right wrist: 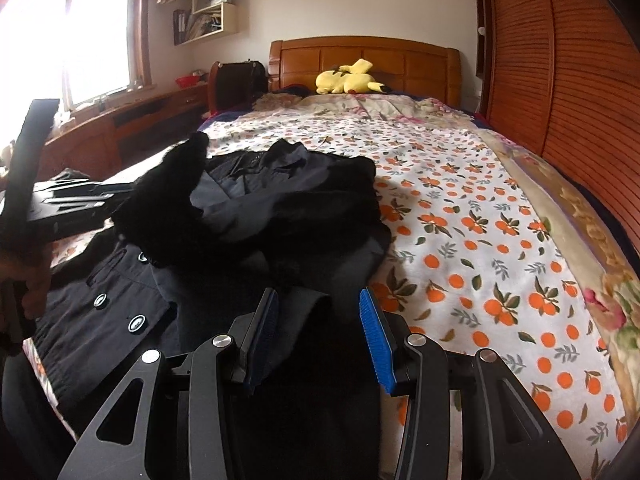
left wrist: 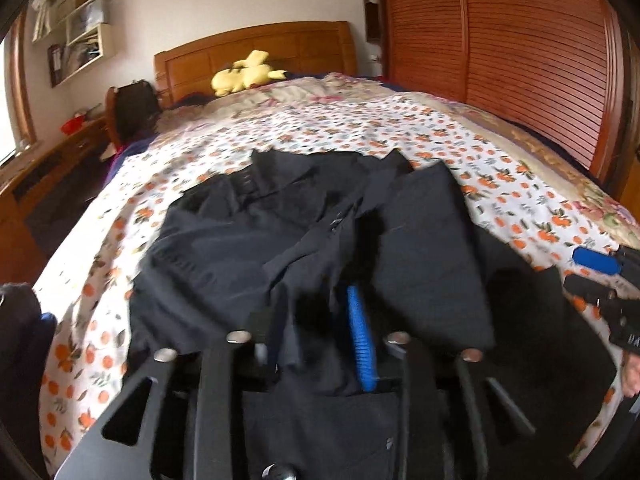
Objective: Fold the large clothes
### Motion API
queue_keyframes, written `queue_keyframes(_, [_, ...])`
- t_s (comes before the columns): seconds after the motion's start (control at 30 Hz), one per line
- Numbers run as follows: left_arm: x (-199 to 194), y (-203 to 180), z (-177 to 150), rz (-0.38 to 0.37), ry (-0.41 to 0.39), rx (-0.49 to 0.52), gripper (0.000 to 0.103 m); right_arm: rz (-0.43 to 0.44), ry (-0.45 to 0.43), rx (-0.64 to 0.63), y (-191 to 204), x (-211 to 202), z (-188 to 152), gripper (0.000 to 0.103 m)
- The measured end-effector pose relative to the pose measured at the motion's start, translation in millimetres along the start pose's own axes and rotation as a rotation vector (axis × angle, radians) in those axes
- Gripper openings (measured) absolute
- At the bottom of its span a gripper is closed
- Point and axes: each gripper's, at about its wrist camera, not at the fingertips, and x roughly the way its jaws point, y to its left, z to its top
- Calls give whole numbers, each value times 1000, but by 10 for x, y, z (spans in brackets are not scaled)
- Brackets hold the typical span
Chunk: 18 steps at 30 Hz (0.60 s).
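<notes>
The dark coat (right wrist: 256, 216) lies on the bed (right wrist: 480, 240) below the yellow toy (right wrist: 348, 78), so both half-open claws, left (left wrist: 316, 336) and right (right wrist: 316, 336), each with cloth between its pads, should pull evenly.

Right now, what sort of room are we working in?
A home bedroom, most likely: a bed with a wooden headboard and an orange-print cover, a yellow plush toy at its head, and a louvred wooden wardrobe alongside.
</notes>
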Motion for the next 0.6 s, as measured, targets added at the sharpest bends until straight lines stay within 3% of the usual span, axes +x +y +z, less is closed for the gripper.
queue_keyframes(0.27, [-37,362,-342,35,32,-40,43,-11,23,-33,154,181,43,41])
queue_keyframes(0.4, [-48,522,-493,87,48,-33,43,-13,20,-30,174,196,65,41])
queue_keyframes(0.6, [-254,625,-658,81,32,-48,51,-13,14,-42,221,186,53,41])
